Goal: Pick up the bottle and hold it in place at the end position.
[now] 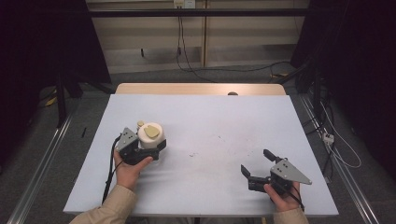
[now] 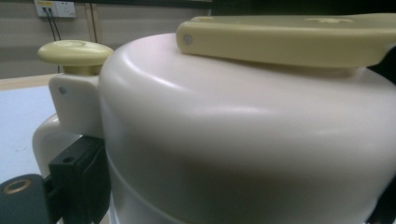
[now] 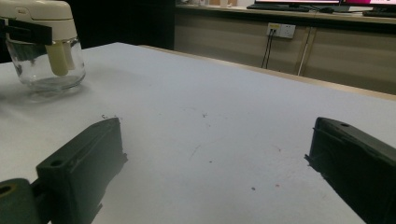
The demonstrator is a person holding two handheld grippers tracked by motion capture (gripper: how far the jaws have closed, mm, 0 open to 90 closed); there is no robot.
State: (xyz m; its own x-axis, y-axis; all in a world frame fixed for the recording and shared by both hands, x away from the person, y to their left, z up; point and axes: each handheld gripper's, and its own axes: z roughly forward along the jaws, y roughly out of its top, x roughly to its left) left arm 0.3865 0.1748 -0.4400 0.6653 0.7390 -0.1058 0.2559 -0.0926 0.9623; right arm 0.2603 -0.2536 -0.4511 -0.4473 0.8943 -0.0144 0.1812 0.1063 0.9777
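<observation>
A glass jar with a white lid (image 1: 150, 135) stands on the left of the white table (image 1: 210, 116). The lid carries a pale yellow flat handle (image 2: 289, 37) and a small yellow knob (image 2: 74, 52). My left gripper (image 1: 145, 148) is shut on the jar, its jaws pressed against the white lid (image 2: 243, 130); one black finger (image 2: 79, 172) shows at the lid's left side. My right gripper (image 1: 254, 161) rests low over the table's right front, open, with bare table between its jaws (image 3: 217, 140). In the right gripper view the jar (image 3: 44, 51) sits far off at the upper left.
A strip of wooden tabletop (image 1: 201, 88) shows past the white cover's far edge, with a small dark object (image 1: 232, 93) on it. Faint specks mark the cover's middle (image 1: 194, 154). Cables (image 1: 336, 140) lie on the floor to the right.
</observation>
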